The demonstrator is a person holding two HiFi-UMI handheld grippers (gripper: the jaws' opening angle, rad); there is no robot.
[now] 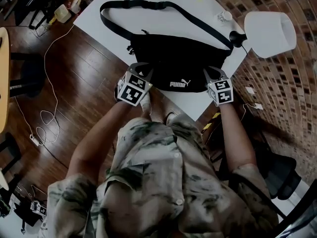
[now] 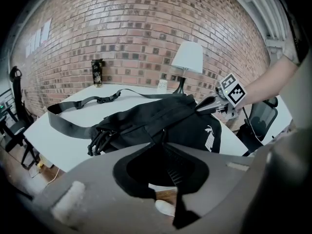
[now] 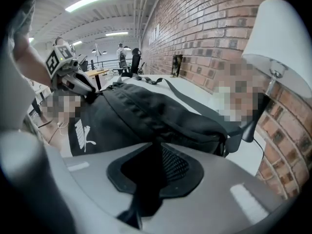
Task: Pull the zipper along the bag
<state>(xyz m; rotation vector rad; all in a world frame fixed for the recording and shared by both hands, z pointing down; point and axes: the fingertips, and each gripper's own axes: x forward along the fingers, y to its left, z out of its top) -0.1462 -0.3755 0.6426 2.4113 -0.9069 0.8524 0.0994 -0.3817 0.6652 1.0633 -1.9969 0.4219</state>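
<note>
Well, the black fabric waist bag (image 1: 183, 58) lies on the white worktop (image 1: 163, 24), its white PUMA lettering (image 1: 180, 83) (leaping cat beside it) facing me. My right tongs (image 1: 213, 73) pinch its right end; my left tongs (image 1: 143, 69) are opening, the bag's left edge between them.

Looked like an open-plan office or lab: bare brick wall (image 3: 204, 28) along the right of the right gripper (image 1: 214, 74), white table (image 1: 163, 26) beneath it, lamp (image 3: 278, 38) close right, desks (image 3: 100, 72) and ceiling strip lights (image 3: 91, 0) far ahead, cables (image 1: 47, 118) on wood floor (image 1: 94, 73) off left.
</note>
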